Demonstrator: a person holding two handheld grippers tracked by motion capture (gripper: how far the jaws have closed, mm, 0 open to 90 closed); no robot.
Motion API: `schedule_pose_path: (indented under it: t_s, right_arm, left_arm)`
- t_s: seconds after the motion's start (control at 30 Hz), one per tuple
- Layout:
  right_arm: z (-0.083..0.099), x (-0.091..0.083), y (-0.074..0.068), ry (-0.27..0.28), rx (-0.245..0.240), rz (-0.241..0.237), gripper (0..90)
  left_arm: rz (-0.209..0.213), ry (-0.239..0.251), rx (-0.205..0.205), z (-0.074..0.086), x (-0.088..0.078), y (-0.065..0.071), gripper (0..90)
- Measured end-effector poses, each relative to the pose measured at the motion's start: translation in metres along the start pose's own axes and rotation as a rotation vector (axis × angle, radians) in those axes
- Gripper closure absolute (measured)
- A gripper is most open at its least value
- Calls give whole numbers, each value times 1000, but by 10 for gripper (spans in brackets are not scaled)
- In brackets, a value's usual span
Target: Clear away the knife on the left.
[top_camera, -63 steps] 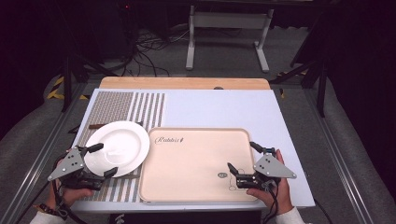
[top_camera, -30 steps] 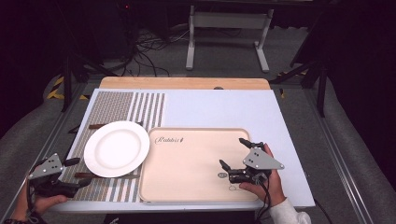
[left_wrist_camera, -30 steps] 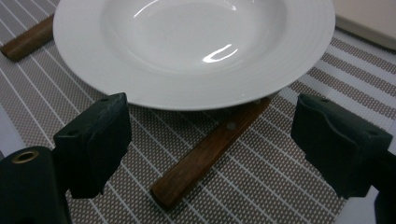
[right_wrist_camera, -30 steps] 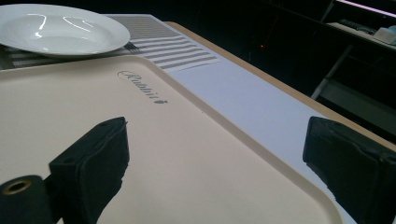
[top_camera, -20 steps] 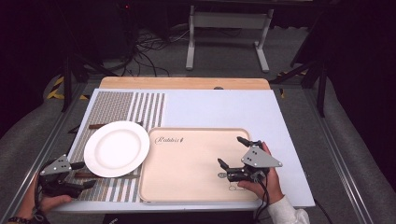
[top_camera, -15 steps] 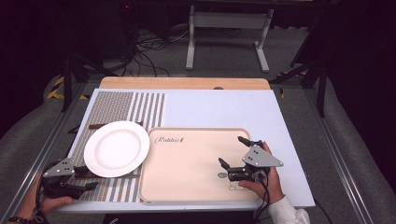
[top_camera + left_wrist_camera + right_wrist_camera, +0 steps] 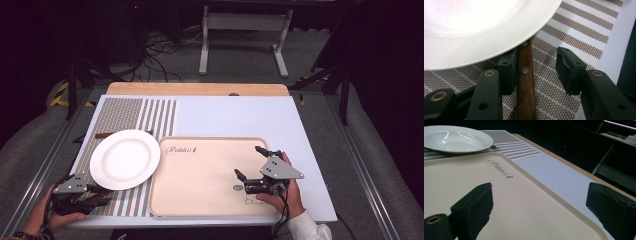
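A white plate [image 7: 124,159] rests on a striped placemat [image 7: 125,115], left of a beige tray [image 7: 200,172]. My left gripper [image 7: 101,196] lies at the placemat's near edge, just below the plate. In the left gripper view a wooden handle [image 7: 525,87] with metal rivets runs under the plate [image 7: 474,27] rim, between the jaws of my left gripper [image 7: 536,67]. The jaws have just been closing. One pad touches the handle and the other stands apart from it. My right gripper [image 7: 247,161] hovers open over the tray's right part, with nothing between its jaws [image 7: 539,202].
A second brown handle [image 7: 104,135] lies on the placemat behind the plate. The white table top [image 7: 235,117] extends beyond the tray to a wooden strip [image 7: 200,89]. Cables and a metal stand are on the floor behind. The table's front edge is close to both hands.
My left gripper drew back to the near left corner, then slid right toward the plate's near rim, its jaws narrowing around the wooden handle. The right gripper shifted slightly left early on, then stayed put.
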State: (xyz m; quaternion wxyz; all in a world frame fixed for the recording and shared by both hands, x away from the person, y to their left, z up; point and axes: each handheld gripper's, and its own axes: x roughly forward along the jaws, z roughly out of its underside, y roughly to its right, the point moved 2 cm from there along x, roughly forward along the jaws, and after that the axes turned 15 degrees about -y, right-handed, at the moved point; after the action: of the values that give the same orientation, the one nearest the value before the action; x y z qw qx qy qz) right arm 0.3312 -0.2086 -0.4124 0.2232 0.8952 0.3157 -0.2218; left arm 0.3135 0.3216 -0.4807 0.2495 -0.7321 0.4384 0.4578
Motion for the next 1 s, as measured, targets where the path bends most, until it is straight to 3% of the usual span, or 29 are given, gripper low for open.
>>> schedule_pose_path:
  t_s: [0.17,0.3,0.6,0.77,1.0]
  right_arm:
    - [0,0,0,-3,-2,-1,81]
    - [0,1,-1,-5,-6,0,82]
    - [1,2,-2,-13,-15,-3,84]
    - [1,2,-2,-14,-14,-3,84]
    - [1,2,-2,-15,-21,0,84]
  left_arm:
    - [-24,7,-17,0,0,-1,654]
    - [-2,19,1,3,-1,-2,748]
    - [4,16,59,6,-2,7,767]
    - [-18,20,85,6,-5,11,768]
    - [-30,60,116,7,-16,18,768]
